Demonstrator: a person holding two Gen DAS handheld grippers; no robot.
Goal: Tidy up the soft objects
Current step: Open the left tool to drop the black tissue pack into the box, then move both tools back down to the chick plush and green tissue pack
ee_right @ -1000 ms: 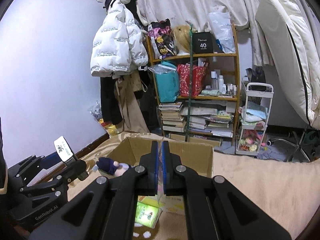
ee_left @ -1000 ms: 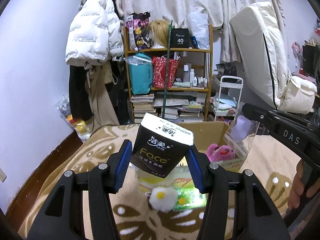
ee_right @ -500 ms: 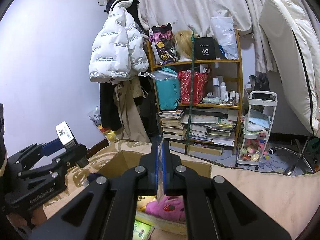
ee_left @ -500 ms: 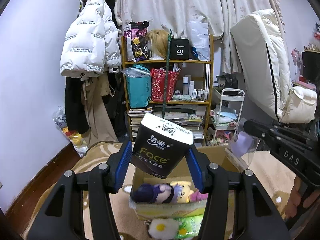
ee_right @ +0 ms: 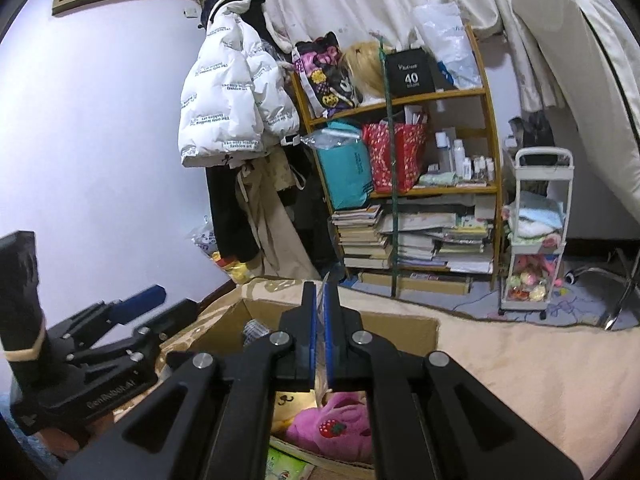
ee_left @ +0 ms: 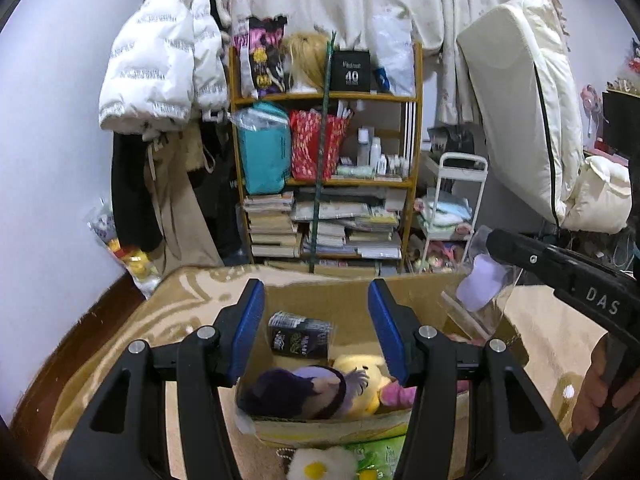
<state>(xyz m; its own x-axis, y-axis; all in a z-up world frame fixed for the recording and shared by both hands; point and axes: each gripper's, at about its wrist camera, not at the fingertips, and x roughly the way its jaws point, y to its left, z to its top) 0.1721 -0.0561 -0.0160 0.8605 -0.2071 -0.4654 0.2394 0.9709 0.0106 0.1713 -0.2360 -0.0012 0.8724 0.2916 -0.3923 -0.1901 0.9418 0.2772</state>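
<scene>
We see the patterned beige blanket (ee_left: 120,344) spread under everything, and on it the open cardboard box (ee_left: 344,300). Our left gripper (ee_left: 316,330) hangs above the box with its blue pads (ee_left: 249,328) spread wide apart and nothing between them. Down in the box, toward its far wall, lies the black tissue pack (ee_left: 301,336), clear of both pads. Nearer to us in the box sit a purple-haired plush doll (ee_left: 296,392), a yellow plush (ee_left: 362,380) touching it, and a pink strawberry plush (ee_right: 336,428) just beside that.

Our right gripper (ee_right: 319,334) is pressed together on a clear plastic package (ee_left: 478,300), which holds a lilac item and hangs over the box's right rim. A white daisy plush (ee_left: 320,466) and a green packet (ee_left: 374,456) lie on the blanket just in front of the box.
</scene>
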